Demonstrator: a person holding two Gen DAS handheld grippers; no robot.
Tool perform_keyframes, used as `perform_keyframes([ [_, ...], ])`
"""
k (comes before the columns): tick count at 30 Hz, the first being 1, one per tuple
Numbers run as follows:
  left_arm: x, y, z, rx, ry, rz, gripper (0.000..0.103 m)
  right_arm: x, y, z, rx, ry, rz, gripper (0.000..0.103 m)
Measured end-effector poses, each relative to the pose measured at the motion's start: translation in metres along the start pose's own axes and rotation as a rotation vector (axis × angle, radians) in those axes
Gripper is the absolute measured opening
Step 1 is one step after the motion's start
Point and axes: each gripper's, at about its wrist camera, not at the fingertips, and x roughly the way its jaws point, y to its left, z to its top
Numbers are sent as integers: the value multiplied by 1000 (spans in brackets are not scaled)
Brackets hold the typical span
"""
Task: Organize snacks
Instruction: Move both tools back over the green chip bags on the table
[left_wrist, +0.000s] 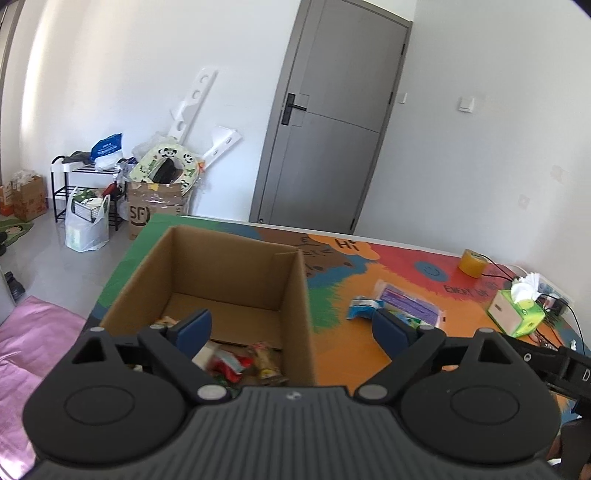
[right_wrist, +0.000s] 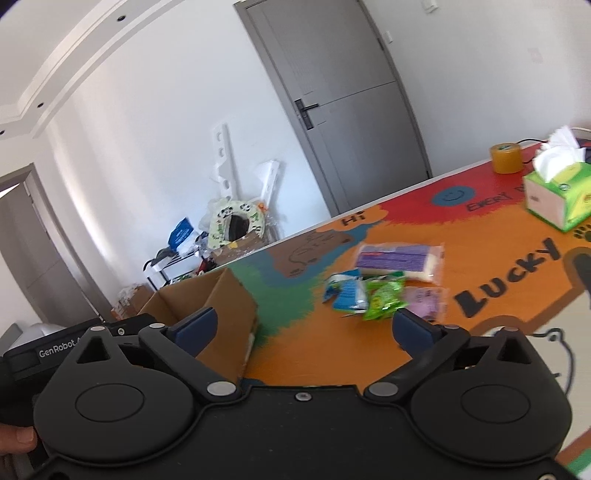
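An open cardboard box (left_wrist: 236, 266) stands on the colourful table mat and holds several snack packets (left_wrist: 236, 363) at its near side. My left gripper (left_wrist: 291, 326) is open and empty, just above the box's near right wall. More snacks lie on the mat to the right: a purple-and-white packet (right_wrist: 400, 260), a blue packet (right_wrist: 347, 291), a green packet (right_wrist: 384, 299) and a pink packet (right_wrist: 424, 297). My right gripper (right_wrist: 310, 328) is open and empty, between the box (right_wrist: 207, 299) and the snack pile, short of both.
A green tissue box (right_wrist: 557, 197) and a roll of yellow tape (right_wrist: 505, 158) stand at the far right of the table with cables behind. A grey door, a shoe rack, bags and cartons are across the room. A pink cloth (left_wrist: 26, 343) lies at left.
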Motion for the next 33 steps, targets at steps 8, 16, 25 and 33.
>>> perform_keyframes([
  [8,2,-22,-4,25,8,-34,93,-11,-27,1,27,-3,-39,102],
  [16,11,-47,0,70,15,-97,93,-15,-46,4,41,-13,-72,97],
  [25,34,-71,-2,83,31,-138,91,-6,-61,9,57,-8,-83,78],
  [33,57,-81,-4,85,48,-146,80,14,-69,13,76,11,-73,70],
])
